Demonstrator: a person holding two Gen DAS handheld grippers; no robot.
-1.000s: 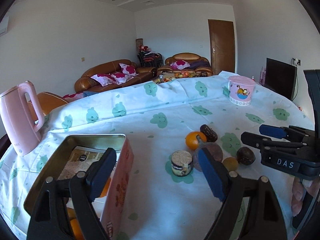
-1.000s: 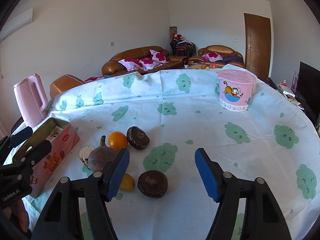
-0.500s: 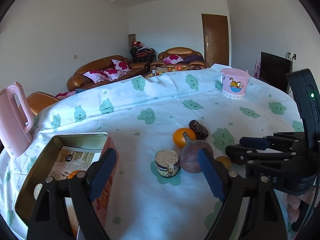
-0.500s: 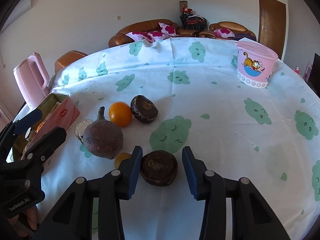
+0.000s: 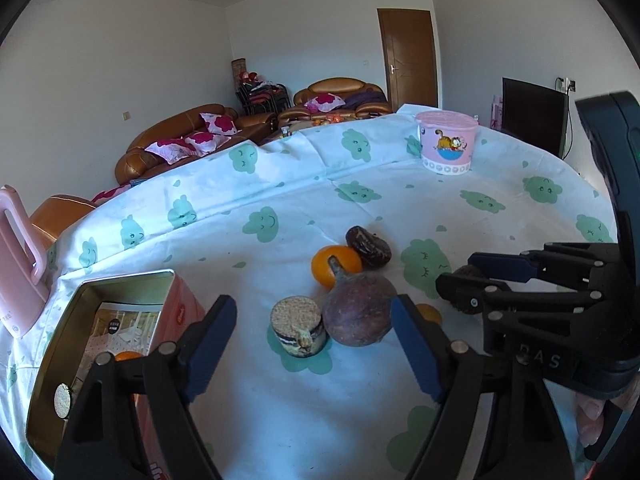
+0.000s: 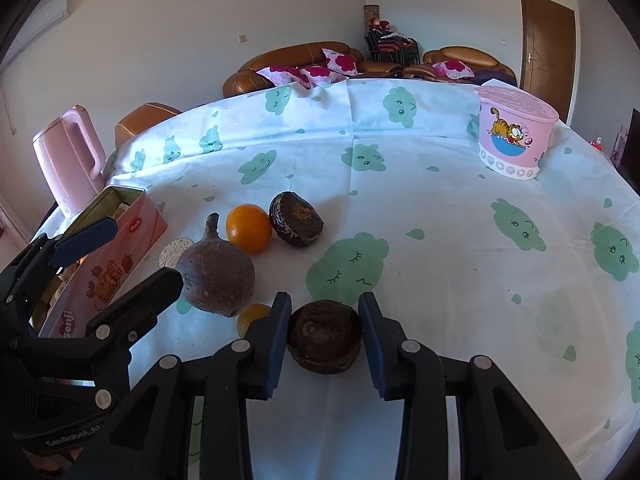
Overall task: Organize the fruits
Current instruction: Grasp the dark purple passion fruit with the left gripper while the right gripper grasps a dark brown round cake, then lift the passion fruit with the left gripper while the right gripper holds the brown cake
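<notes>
The right gripper [image 6: 324, 336] has its jaws clamped on a dark brown, wrinkled round fruit [image 6: 325, 334] resting on the cloud-patterned counter [image 6: 460, 264]. The left gripper [image 5: 314, 344] has just been narrowing its jaws; they stand apart, touching nothing, with a large purplish-brown stemmed fruit [image 5: 356, 308] and a round crumb-topped cake [image 5: 298, 330] just ahead between them. An open pink tin box [image 5: 116, 328] lies beside the left jaw.

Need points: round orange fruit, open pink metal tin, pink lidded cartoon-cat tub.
round orange fruit [image 6: 248, 228], right wrist view, middle of its peel.
open pink metal tin [image 6: 138, 226], right wrist view, printed side wall.
pink lidded cartoon-cat tub [image 5: 447, 146], left wrist view, front wall beside the cat picture.
</notes>
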